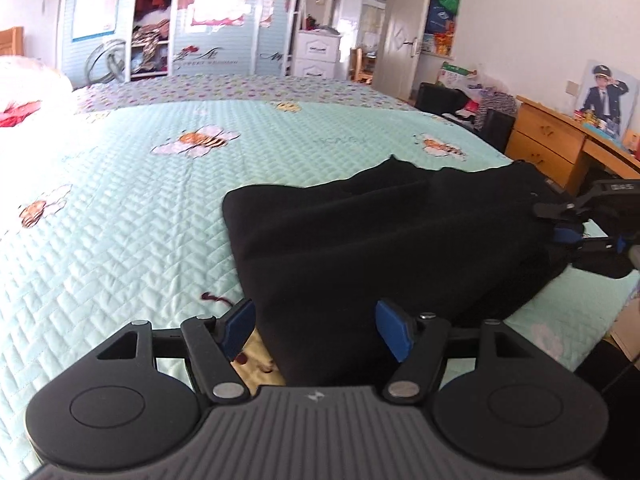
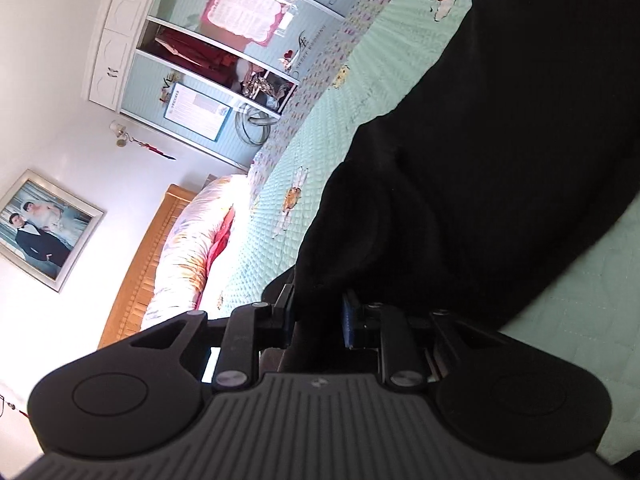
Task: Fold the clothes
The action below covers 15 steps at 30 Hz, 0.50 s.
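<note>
Where the matte black garment (image 1: 360, 240) lies in soft folds on the quilted, bee-printed mint bedspread (image 1: 120, 220), the left gripper (image 1: 316, 330) stands wide, its blue pads astride the near hem; farther right, the right gripper (image 2: 318, 316) pinches bunched cloth.

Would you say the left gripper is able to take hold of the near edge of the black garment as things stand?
Probably yes: the left gripper has its jaws apart with the black garment already lying between them, and nothing blocks it.
</note>
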Motion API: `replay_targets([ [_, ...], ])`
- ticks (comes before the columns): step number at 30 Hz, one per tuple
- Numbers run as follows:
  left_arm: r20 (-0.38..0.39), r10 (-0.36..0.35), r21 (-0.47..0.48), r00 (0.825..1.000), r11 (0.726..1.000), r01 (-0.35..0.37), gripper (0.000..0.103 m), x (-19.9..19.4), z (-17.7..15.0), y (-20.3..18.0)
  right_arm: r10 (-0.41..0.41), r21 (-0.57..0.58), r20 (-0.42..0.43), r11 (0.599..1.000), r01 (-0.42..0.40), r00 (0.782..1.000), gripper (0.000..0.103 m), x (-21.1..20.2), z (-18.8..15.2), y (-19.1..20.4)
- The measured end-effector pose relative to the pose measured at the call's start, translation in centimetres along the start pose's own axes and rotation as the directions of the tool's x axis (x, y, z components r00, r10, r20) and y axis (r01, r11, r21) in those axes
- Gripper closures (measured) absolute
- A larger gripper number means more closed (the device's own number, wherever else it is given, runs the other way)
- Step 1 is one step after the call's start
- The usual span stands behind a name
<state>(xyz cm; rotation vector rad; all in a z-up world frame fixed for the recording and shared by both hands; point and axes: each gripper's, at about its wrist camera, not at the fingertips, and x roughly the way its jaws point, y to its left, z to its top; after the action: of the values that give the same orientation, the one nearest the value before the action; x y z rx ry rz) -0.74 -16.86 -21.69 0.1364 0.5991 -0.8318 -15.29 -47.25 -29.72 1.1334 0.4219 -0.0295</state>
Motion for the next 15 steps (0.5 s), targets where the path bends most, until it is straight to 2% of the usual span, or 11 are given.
replay_targets([
  [3, 0.021, -0.043, 0.071, 0.999, 0.997, 0.042, 0.034, -0.4, 0.2, -1.5, 0.02, 0.084, 0.001, 0.996, -0.021, 1.0, 0.079, 0.3, 0.1, -1.0],
  [5, 0.02, -0.045, 0.132, 0.999, 0.99, 0.042, 0.033, -0.2, -0.1, -2.5, 0.052, 0.114, 0.006, 0.992, -0.052, 0.999, 0.079, 0.7, 0.2, -0.5],
  [10, 0.013, 0.027, 0.18, 1.0, 0.983, -0.029, 0.032, 0.9, -1.1, -3.8, 0.093, 0.13, 0.016, 0.987, -0.094, 0.996, 0.079, 1.0, 0.8, 1.1],
  [15, -0.004, 0.034, 0.207, 0.999, 0.978, -0.033, 0.03, 1.2, -1.5, -3.8, 0.006, 0.143, -0.001, 0.99, -0.006, 1.0, 0.079, 0.6, 0.1, -0.2],
])
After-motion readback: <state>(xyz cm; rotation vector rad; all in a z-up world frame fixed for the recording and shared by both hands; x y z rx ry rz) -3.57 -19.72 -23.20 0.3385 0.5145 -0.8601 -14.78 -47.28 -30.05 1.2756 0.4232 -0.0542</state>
